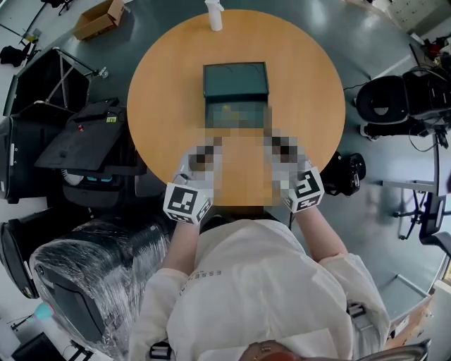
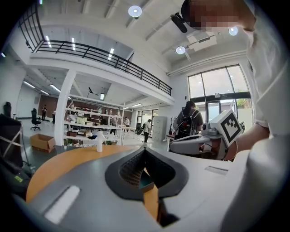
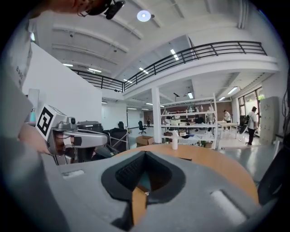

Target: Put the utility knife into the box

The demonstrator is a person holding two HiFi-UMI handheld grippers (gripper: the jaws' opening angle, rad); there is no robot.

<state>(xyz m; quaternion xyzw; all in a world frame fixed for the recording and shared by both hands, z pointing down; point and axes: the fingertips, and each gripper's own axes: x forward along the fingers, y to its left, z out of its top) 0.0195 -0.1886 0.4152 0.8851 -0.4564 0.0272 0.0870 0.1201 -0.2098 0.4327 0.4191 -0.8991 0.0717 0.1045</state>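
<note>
A dark green box point(image 1: 236, 79) lies flat on the round desk point(image 1: 162, 92), just twelve o'clock of centre. Its near half is blurred. The knife cannot be made out.

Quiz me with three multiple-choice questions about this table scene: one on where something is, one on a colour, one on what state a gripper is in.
1. Where does the white bottle stand?
A. on a chair
B. at the far edge of the round table
C. on the floor

2. What colour is the box on the table?
A. red
B. white
C. dark green

3. How do the jaws of the right gripper stand?
A. shut, with nothing between them
B. wide open
C. clamped on the bottle

Answers:
1 B: the head view shows it by the table's far rim.
2 C: it shows dark green in the head view.
3 A: the right gripper view shows the jaws together and empty.
</note>
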